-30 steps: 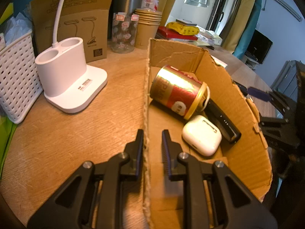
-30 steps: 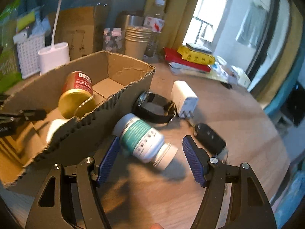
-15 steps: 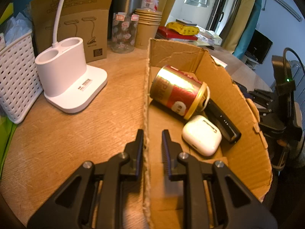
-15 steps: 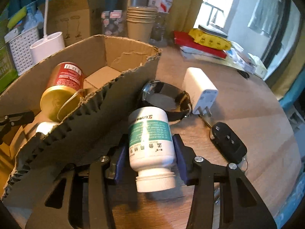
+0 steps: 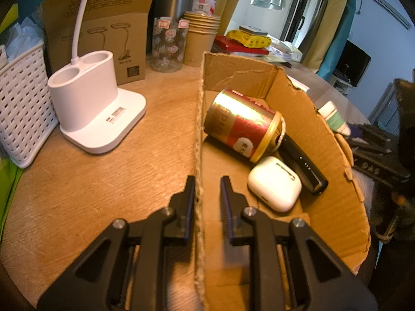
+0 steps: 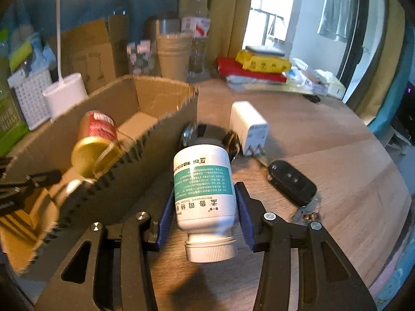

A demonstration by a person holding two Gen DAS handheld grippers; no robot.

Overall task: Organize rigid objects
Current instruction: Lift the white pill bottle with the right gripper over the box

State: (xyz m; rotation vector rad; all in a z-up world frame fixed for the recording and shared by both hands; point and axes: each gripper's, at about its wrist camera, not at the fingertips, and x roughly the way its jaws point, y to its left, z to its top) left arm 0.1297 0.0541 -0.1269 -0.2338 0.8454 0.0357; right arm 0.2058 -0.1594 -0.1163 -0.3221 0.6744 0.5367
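Cardboard box, open-topped with ragged edges, on a wooden counter.

Left claw: set narrow, one finger on each side of the box's near wall. The outer finger lies against the wall; the inner finger stands slightly apart from it. Whether the wall is actually pinched cannot be told.

Right claw: closed on a white pill bottle with a teal label. Blue pads press both sides of the bottle body. The cap points back toward the camera, the base forward. The bottle is lifted off the counter, just beside the box's outer wall and not inside the box. From the left wrist view the bottle shows just past the box's far rim.

Box contents: red-and-gold can on its side; white earbud case just beside the can's end; black slim device along the far wall, touching the case.

On the counter outside the box, right wrist view: black watch behind the bottle; white charger just beside the watch; black car key near the charger.

Also present: white lamp base left of the box.
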